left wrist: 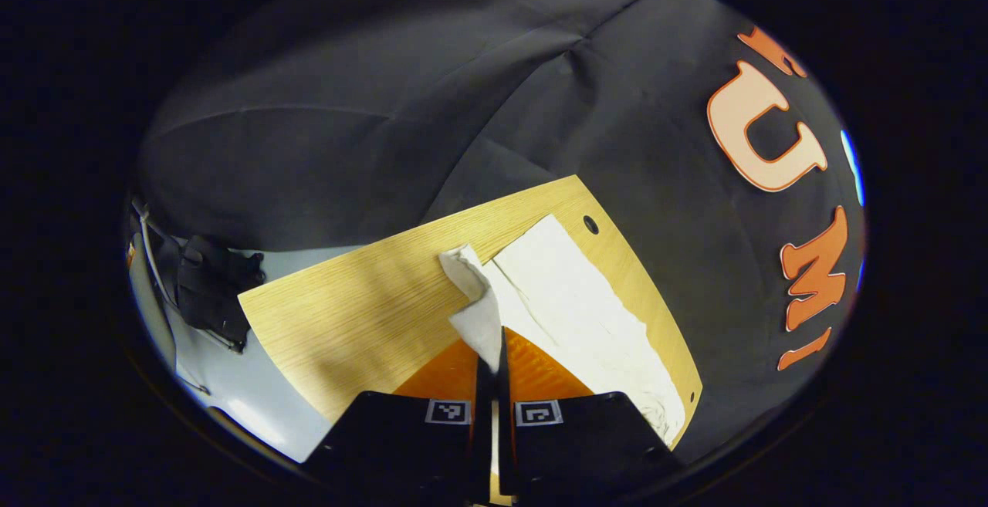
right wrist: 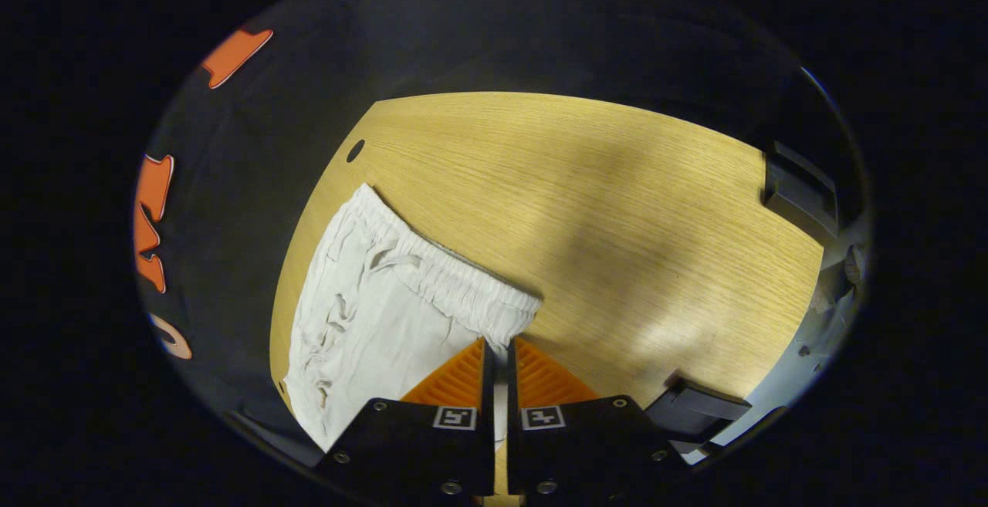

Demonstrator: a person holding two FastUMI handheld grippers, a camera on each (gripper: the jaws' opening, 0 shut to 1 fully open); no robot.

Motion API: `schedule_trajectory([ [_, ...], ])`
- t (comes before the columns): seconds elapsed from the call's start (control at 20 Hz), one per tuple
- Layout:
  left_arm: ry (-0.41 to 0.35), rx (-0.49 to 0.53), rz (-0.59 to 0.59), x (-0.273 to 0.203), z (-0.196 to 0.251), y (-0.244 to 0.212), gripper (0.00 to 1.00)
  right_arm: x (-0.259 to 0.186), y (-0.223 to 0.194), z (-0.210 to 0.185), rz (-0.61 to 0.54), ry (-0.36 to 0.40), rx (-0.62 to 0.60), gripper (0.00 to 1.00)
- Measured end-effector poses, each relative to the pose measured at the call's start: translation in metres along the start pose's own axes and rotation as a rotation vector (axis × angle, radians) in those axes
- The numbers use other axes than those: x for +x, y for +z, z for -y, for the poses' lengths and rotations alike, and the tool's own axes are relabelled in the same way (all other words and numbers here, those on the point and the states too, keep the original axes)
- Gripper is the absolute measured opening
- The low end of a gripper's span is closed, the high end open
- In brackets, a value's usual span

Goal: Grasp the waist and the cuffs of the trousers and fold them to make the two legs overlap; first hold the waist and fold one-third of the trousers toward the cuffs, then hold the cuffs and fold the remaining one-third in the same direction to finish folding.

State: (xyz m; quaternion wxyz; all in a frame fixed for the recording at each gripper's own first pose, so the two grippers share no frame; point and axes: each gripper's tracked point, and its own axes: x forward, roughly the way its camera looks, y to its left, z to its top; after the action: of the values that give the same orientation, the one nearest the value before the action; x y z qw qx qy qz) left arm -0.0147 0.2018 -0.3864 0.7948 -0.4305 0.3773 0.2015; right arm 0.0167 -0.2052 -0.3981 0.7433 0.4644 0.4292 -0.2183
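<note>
White trousers lie on a light wooden table. In the left gripper view the cuff end (left wrist: 471, 283) is pinched and lifted, its corner curling up, while the leg (left wrist: 587, 314) stretches flat to the right. My left gripper (left wrist: 494, 353) is shut on that cuff. In the right gripper view the elastic waistband (right wrist: 440, 272) with a drawstring runs diagonally across the table (right wrist: 617, 206). My right gripper (right wrist: 498, 349) is shut on the near corner of the waistband, with wrinkled cloth (right wrist: 347, 337) spreading to the left.
The table (left wrist: 347, 314) has a small round hole near its corner (left wrist: 590, 224), also a hole (right wrist: 356, 150) at the far left. Black fixtures (left wrist: 212, 287) sit off the table's left edge, and dark brackets (right wrist: 799, 190) at the right edge. Black cloth walls surround the table.
</note>
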Motion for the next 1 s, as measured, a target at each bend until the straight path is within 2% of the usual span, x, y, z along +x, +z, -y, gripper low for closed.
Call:
schedule_trajectory([
  [0.1, -0.004, -0.005, 0.002, -0.003, 0.003, 0.004, 0.07, -0.008, 0.007, -0.01, 0.009, 0.023, -0.018, 0.04],
  [0.35, -0.015, 0.007, -0.02, 0.011, 0.018, 0.024, 0.08, -0.03, 0.034, -0.047, 0.097, 0.051, -0.018, 0.04],
  [0.7, -0.038, 0.133, -0.074, 0.035, 0.044, 0.06, 0.07, -0.043, 0.056, -0.085, 0.133, 0.048, 0.022, 0.03],
  [1.0, -0.045, 0.244, -0.112, 0.076, 0.075, 0.079, 0.08, -0.041, 0.078, -0.112, 0.152, 0.038, 0.063, 0.03],
])
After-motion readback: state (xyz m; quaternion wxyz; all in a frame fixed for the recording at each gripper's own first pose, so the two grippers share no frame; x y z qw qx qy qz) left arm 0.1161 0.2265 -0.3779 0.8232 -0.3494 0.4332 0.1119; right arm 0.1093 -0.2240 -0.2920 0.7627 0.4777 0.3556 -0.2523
